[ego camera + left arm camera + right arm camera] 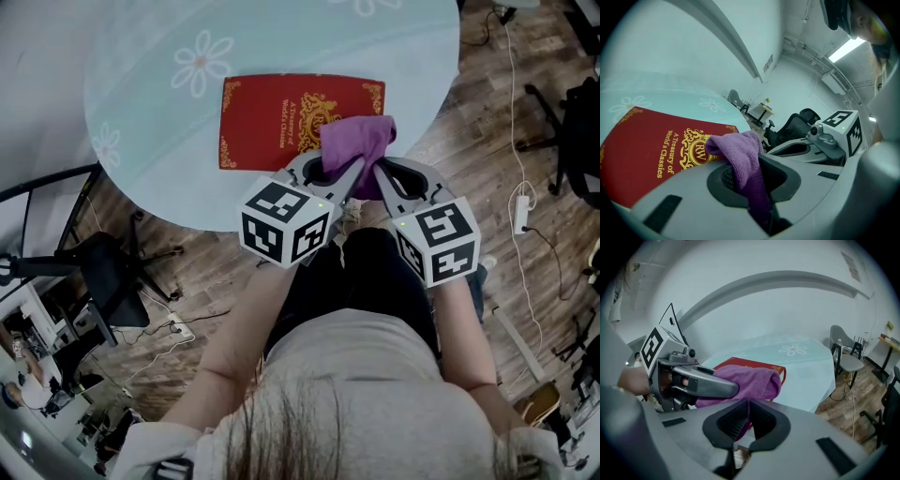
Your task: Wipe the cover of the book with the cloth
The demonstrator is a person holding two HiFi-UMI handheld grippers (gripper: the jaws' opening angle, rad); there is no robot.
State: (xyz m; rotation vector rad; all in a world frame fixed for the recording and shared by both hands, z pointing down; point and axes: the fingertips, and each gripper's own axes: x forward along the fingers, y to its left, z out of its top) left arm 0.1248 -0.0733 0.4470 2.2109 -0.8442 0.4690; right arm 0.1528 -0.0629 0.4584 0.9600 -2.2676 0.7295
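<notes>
A red book (272, 120) with gold lettering lies flat on the round table (141, 122), near its front edge. A purple cloth (354, 142) is bunched over the book's near right corner and hangs between both grippers. My left gripper (330, 176) is shut on the cloth (740, 154), which runs down into its jaws with the book (642, 150) just behind. My right gripper (377, 180) comes in from the right and is shut on a lower fold of the cloth (752, 380). The book (757, 364) shows beyond it. Both gripper tips nearly touch each other.
The table has a pale blue cover with white flowers. A black office chair (105, 274) stands on the wooden floor to the left. A power strip (521, 214) and cables lie on the floor to the right. A grey chair (847, 361) stands past the table.
</notes>
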